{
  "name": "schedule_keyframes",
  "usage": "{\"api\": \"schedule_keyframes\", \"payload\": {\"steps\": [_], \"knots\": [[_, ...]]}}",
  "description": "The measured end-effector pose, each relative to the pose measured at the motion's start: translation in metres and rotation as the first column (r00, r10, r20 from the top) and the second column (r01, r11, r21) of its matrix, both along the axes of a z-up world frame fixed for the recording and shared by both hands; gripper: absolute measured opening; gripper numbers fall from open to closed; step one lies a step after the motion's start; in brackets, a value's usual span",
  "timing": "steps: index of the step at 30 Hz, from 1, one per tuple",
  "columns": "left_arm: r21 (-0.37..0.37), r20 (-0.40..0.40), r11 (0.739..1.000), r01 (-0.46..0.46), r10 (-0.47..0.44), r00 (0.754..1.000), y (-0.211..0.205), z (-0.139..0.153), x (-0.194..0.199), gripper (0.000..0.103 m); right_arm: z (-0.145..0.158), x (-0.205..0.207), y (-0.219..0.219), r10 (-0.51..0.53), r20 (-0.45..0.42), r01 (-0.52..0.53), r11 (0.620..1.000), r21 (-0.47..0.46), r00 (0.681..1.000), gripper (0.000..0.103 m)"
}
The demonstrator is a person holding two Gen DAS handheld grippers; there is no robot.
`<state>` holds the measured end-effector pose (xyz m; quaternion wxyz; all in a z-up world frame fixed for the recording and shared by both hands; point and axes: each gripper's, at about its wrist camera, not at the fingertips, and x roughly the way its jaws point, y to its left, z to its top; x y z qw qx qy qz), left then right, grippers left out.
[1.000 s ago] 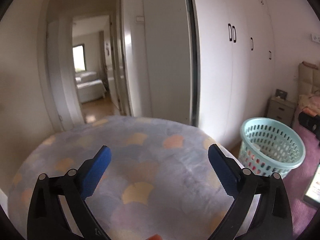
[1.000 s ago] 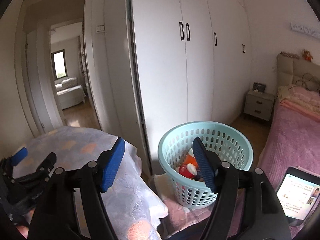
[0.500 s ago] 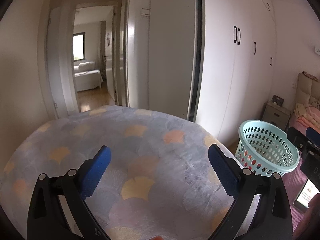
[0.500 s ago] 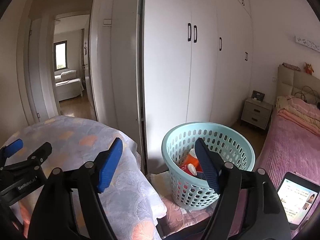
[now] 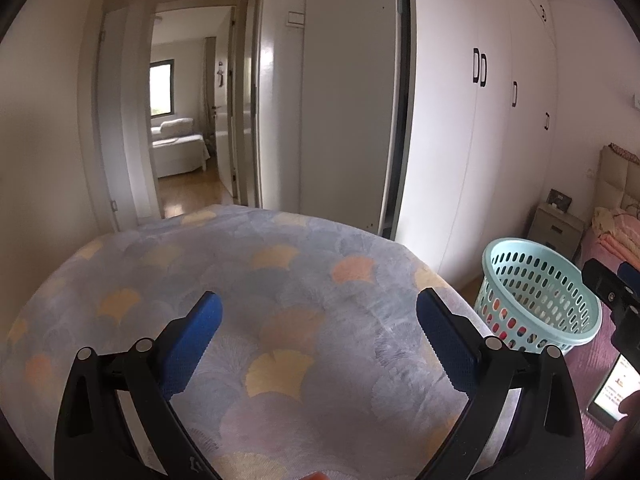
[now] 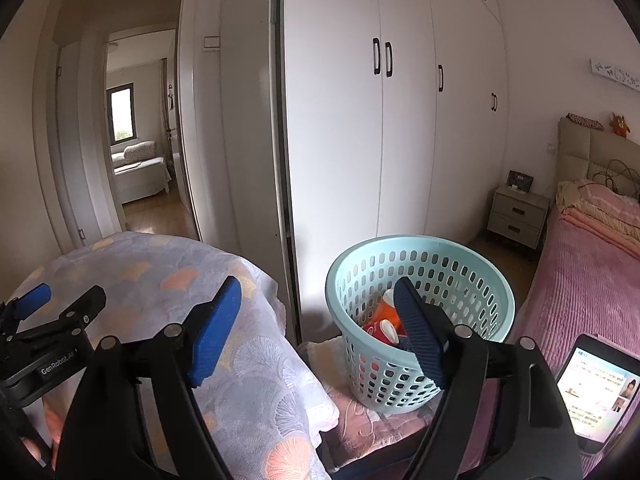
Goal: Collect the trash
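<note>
White wardrobe doors (image 6: 400, 140) back the scene. Left of the basket (image 6: 420, 248), the left gripper (image 5: 318, 316) hangs wide and empty over a patterned blanket (image 5: 280, 280). The right gripper (image 6: 318, 312) is opening, nothing between its jaws. The basket stands upright — mouth up, holding trash (image 6: 384, 320) — a phone (image 6: 592, 384) to its right.

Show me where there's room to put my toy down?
The patterned blanket is bare from the doorway side across to its edge beside the basket. The pink bed cover between basket and folded blankets is free too. It's crowded inside the basket and by the phone.
</note>
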<state>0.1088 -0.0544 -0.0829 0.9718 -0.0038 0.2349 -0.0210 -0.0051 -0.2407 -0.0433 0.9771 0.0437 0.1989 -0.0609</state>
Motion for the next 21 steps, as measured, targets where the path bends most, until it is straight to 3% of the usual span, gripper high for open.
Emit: {"api": "schedule_keyframes", "payload": {"steps": [21], "knots": [[0.002, 0.002, 1.000, 0.012, -0.012, 1.000, -0.0018, -0.0001, 0.0004, 0.095, -0.0040, 0.0008, -0.0083, 0.009, -0.018, -0.008, 0.999, 0.033, 1.000, 0.075]]}}
